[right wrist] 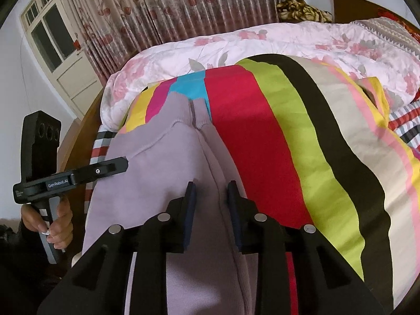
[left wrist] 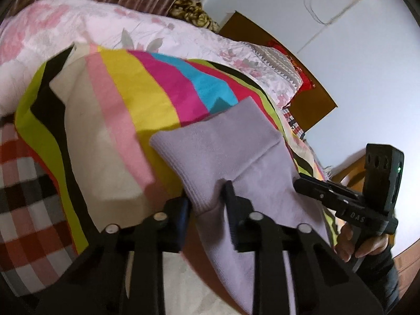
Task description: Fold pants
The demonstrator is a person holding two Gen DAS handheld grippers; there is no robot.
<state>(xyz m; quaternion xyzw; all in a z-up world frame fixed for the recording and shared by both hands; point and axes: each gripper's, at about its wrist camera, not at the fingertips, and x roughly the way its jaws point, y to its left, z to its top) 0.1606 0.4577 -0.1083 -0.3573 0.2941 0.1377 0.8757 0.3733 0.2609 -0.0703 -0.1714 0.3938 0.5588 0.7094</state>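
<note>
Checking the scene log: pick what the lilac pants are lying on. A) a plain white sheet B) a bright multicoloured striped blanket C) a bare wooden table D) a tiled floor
B: the lilac pants rest on the striped blanket, whose red, lime, black and beige bands run beside them.

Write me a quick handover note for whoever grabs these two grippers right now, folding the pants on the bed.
Left gripper: jaws parted around an edge of the lilac pants; a firm pinch cannot be confirmed.
Right gripper: jaws open, straddling a raised ridge of the pants without clamping it.
Pants lie on the striped blanket, legs side by side, cuffs at the far end.
Done: pants laid out, one edge lifted.
Left: secure both grips, fold the pants over, smooth them flat.
</note>
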